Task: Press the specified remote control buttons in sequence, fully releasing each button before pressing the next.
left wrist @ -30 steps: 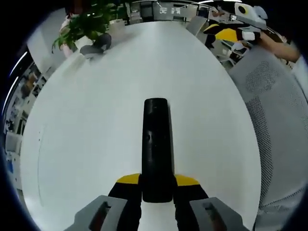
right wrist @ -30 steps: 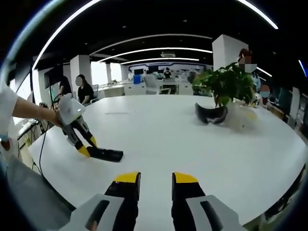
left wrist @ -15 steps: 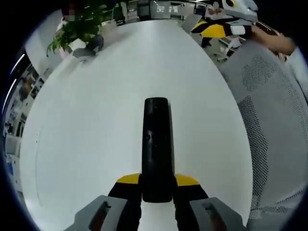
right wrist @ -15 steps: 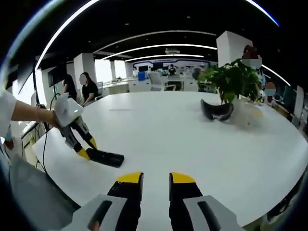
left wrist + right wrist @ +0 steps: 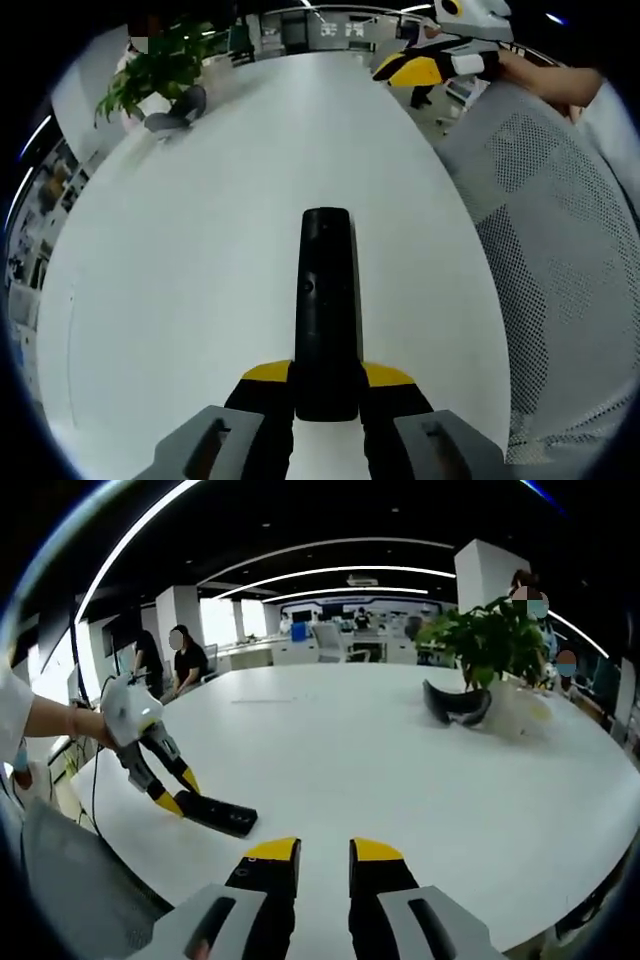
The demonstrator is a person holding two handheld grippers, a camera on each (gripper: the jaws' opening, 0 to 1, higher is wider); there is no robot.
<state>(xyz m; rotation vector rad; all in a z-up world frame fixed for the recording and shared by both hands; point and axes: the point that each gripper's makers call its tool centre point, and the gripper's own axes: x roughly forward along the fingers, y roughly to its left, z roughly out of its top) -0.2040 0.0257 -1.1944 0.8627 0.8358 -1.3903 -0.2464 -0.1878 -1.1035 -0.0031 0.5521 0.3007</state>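
Note:
A long black remote [image 5: 325, 300] points away from me over the white table [image 5: 200, 280], its near end clamped by my left gripper [image 5: 326, 378]. In the right gripper view the same remote [image 5: 217, 814] hangs low by the table's near left edge, held by the left gripper [image 5: 182, 800] in a person's hand. My right gripper [image 5: 324, 848] hovers over the table's near edge, to the right of the remote and apart from it. Its jaws stand a narrow gap apart with nothing between them. In the left gripper view the right gripper [image 5: 425, 65] hangs at the table's far right.
A potted plant [image 5: 490, 640] stands far out on the table with a dark goggle-like headset [image 5: 455, 705] beside it; both also appear as the plant [image 5: 150, 75] and headset [image 5: 175, 110]. A grey mesh chair [image 5: 560, 260] is beside the table. People sit at desks behind.
The right gripper's jaws have drawn a little closer together. In the left gripper view the right gripper has drifted left along the table's far edge. The remote stays clamped as before.

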